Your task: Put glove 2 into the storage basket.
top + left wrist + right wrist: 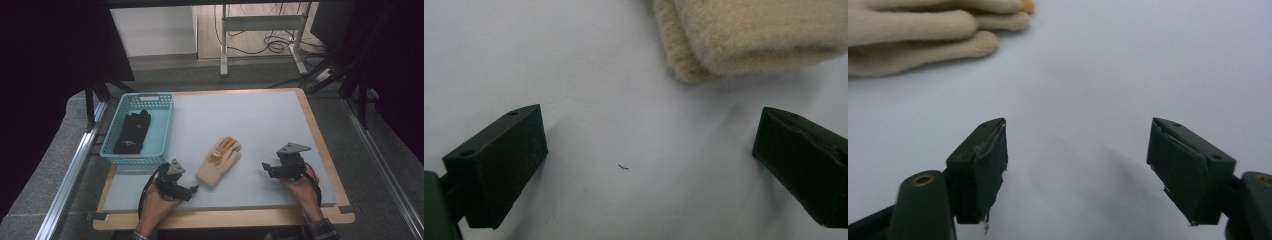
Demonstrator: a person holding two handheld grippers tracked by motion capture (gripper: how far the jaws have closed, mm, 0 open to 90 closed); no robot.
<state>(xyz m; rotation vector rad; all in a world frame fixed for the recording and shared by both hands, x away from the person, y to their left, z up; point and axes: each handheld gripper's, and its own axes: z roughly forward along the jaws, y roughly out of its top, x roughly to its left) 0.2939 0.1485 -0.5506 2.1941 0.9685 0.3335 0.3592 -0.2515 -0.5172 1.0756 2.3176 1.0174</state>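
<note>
A cream knitted glove (219, 164) with orange fingertips lies flat near the middle of the grey mat (250, 125). Its cuff (744, 35) fills the top of the left gripper view, just beyond the jaws; its fingers (918, 30) lie at the top left of the right gripper view. My left gripper (193, 190) sits open on the mat, a little left of the cuff. My right gripper (265, 167) stands open to the right of the glove, with nothing between its jaws. A black glove (132, 132) lies in the turquoise basket (167, 131) at the back left.
The mat covers a wooden table (320, 145) whose edges run close on all sides. Metal rails (70, 175) flank the table. A white desk frame (260, 35) and cables stand on the floor beyond.
</note>
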